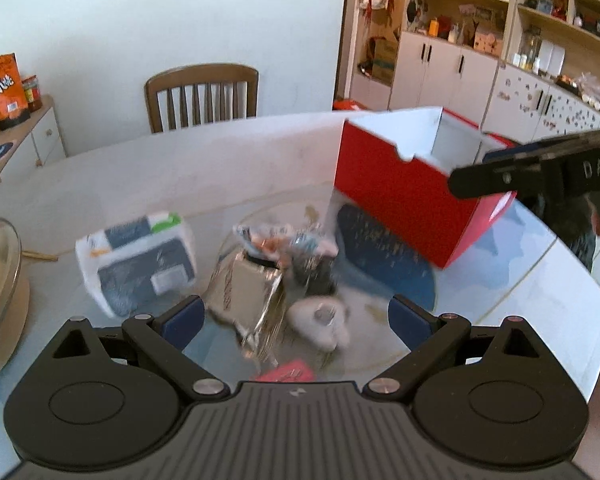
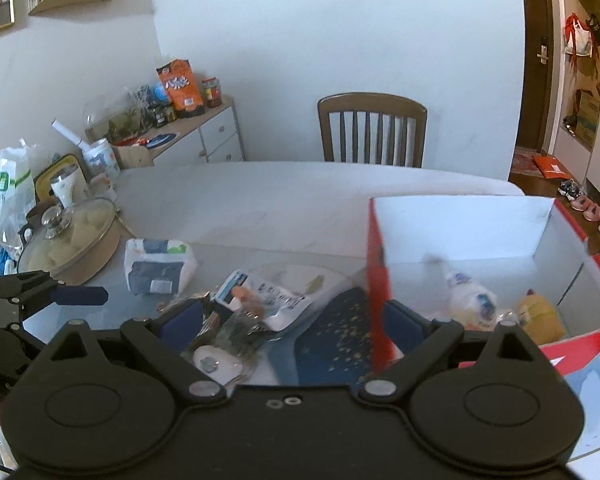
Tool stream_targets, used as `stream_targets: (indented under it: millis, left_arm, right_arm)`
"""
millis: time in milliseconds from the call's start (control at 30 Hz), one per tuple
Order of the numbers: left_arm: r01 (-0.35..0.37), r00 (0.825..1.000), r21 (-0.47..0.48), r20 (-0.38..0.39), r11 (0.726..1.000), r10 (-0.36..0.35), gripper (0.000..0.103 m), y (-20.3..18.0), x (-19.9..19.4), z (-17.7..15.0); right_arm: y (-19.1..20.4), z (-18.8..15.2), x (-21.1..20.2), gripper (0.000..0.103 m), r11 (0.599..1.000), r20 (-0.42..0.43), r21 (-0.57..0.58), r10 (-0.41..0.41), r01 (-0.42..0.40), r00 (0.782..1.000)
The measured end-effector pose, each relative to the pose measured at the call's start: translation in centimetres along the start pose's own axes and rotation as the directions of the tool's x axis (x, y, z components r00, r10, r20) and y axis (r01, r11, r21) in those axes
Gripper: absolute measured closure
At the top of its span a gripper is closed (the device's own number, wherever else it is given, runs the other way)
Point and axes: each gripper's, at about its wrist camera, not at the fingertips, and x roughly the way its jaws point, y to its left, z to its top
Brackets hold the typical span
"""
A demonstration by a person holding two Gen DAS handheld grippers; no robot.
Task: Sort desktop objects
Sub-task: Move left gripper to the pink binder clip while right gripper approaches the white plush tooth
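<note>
A red box (image 1: 400,196) with a white inside stands open on the table at the right; in the right wrist view (image 2: 572,240) it holds a white packet (image 2: 468,296) and a yellow packet (image 2: 540,316). A pile of snack packets (image 1: 268,268) and a white round object (image 1: 320,320) lie ahead of my open, empty left gripper (image 1: 296,316). A white and blue tissue pack (image 1: 140,260) lies to the left. My right gripper (image 2: 292,320) is open and empty, above the pile and the box's near red wall (image 2: 380,300).
A lidded pot (image 2: 72,236) stands at the table's left. A dark blue mat (image 1: 384,256) lies under the box. A wooden chair (image 1: 202,96) stands behind the table. A pink item (image 1: 288,372) lies close under the left gripper.
</note>
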Motion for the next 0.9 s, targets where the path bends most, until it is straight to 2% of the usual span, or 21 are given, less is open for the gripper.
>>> stream_targets:
  millis: [367,767,900]
  left_arm:
    - [0.008,0.998,0.081,-0.061,0.997,-0.003,0.004,1.3,2.3,-3.3]
    - [0.036,0.993,0.022,-0.117,0.999,-0.033,0.005,2.0,4.8,-4.1]
    - [0.020,0.992,0.013,-0.125,1.000,-0.018,0.005,1.7,5.2,-4.3]
  right_arm:
    - [3.1,-2.1,3.9,0.008,0.999,-0.068,-0.004,-0.042,0.042,0.997]
    - [6.0,-3.8,8.8,0.011,0.997,-0.148,-0.047,-0.063,0.057,0.987]
    - [6.5,-4.2,10.1,0.013,0.998,-0.176,-0.031,-0.053,0.048,0.983]
